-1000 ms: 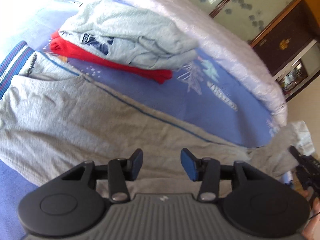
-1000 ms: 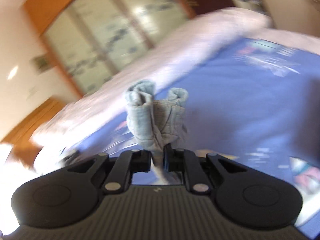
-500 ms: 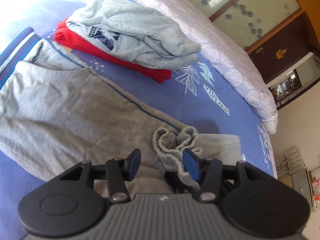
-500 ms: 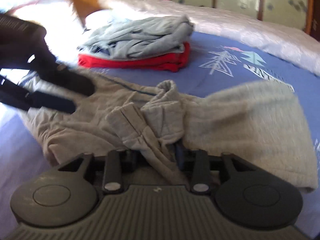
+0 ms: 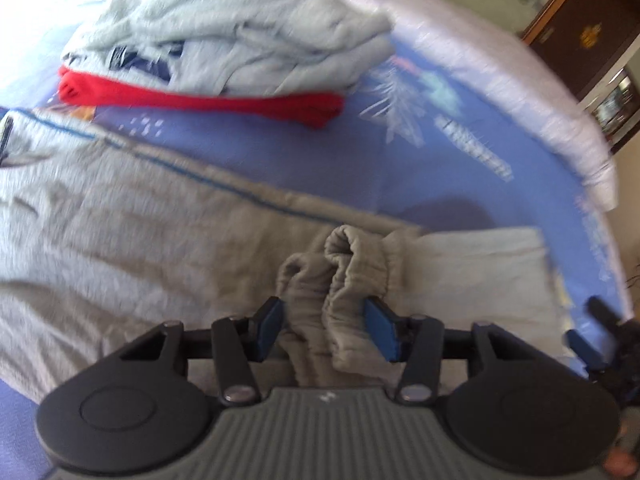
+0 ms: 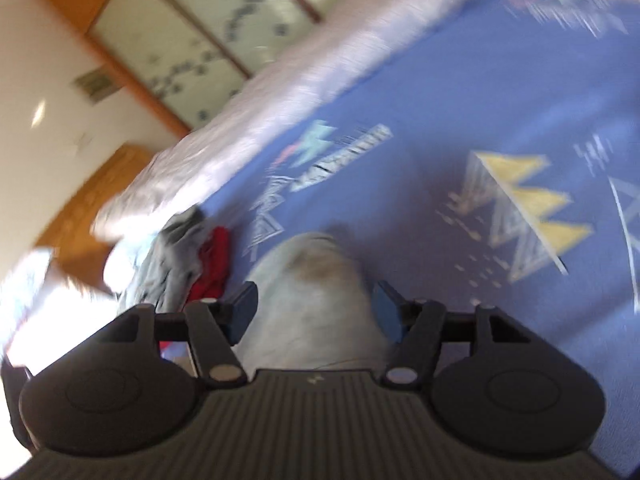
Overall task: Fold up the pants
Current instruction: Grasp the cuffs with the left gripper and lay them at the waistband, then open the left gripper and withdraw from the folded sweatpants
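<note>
Pants, grey knit with elastic cuffs (image 5: 352, 280), lie bunched between the spread fingers of the left gripper (image 5: 326, 326), not yet pinched. Beyond them the legs spread flat on the blue patterned bedsheet (image 5: 280, 160). Right gripper (image 6: 316, 312) also wide, empty, over the fold. Judged step: leg fold laid; next, clamp cuffs.

A home bedroom: a bed spread with a blue printed sheet (image 5: 280, 160) carries a rolled white quilt (image 5: 500, 80) and a stack of folded grey and red clothes (image 5: 224, 68). Behind stand wood-framed frosted sliding doors (image 6: 192, 36) and a dark wooden cabinet (image 5: 580, 28).
</note>
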Tool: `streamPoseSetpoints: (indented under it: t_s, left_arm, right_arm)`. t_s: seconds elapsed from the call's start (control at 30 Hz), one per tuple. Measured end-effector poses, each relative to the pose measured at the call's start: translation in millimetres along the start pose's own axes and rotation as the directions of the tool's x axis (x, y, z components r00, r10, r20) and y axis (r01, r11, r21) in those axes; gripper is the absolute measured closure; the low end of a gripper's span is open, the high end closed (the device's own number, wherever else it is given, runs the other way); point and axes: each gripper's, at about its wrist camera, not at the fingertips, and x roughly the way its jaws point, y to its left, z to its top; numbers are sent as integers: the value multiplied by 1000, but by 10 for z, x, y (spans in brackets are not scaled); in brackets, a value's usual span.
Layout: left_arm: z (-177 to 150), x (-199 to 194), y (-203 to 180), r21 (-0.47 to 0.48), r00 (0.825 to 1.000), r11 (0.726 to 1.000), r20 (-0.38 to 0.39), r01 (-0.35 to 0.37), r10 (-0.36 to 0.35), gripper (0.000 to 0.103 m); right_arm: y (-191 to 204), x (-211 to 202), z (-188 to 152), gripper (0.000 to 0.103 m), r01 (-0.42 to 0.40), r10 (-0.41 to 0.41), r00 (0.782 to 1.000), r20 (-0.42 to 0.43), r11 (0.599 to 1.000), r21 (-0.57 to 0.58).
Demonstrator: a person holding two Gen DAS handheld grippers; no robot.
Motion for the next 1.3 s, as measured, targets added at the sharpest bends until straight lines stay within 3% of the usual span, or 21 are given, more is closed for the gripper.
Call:
streamPoseSetpoints:
  t_s: [0.1,0.2,0.27,0.37,0.5,0.6,0.73,0.9,0.97,1.03,1.1,1.17,1.2,1.23,1.3]
  left_arm:
    - [-78,29,-52,70,999,997,43,-24,21,52]
    - [-108,54,-132,105,997,993,56,-60,54,51]
    - [-105,70,-132,119,997,991,60,-62,55,50]
    - [-72,61,-92,127,998,991,46,-43,37,51]
    - [-64,-54,-83,80,999,996,-9,34,-33,59]
    - [-140,-181,-195,70,994,992,-45,102,-99,60]
    - [-313,-269,-508,151,988,978,-78,145,-134,60]
    - [-651,-111,-913,235,980,959,-152,161,-127,59]
    - [-822,-58,-1046,299,987,945,-127,130,-96,55]
    - [-1003,-38,-1215,447,999,893,-28,48,-40,46]
    - [-1136,-53,-1308,508,999,861,43,-26,5,37]
    - [-1121,-70,-1320,507,999,861,34,-35,21,34]
    - [-1118,-103,-1321,503,999,864,23,-33,25,32]
    - [-1094,-98,-1331,500,999,865,16,-35,31,30]
    - [-1079,-152,-1318,494,999,868,17,-47,45,30]
  right_arm:
    - [-281,156,-78,34,-9,19,997,-71,989,145]
    - [-253,361,-264,38,-52,75,989,-130,984,172]
    - [-89,400,-329,74,-44,64,985,-162,992,122]
    - [45,338,-318,80,-10,23,989,-148,996,90]
    - [256,12,-303,82,-14,17,996,-93,999,28]
    - [398,-285,-253,82,-28,28,999,-30,999,-24]
    - [365,-800,-219,82,-7,6,1000,28,1000,11]
    - [98,-1293,-368,82,65,-72,994,77,994,93]
    - [-101,-1415,-468,82,112,-125,988,88,984,139]
    - [-389,-1387,-597,82,152,-166,985,46,965,215]
    - [-741,-1274,-701,81,179,-189,982,1,929,323]
    - [-1124,-1176,-808,79,168,-168,985,-42,864,475]
    - [-1260,-1183,-853,79,101,-113,993,-12,829,549]
    - [-1298,-1191,-853,78,85,-95,995,-12,820,566]
    - [-1218,-1213,-803,69,108,-111,993,-25,852,513]
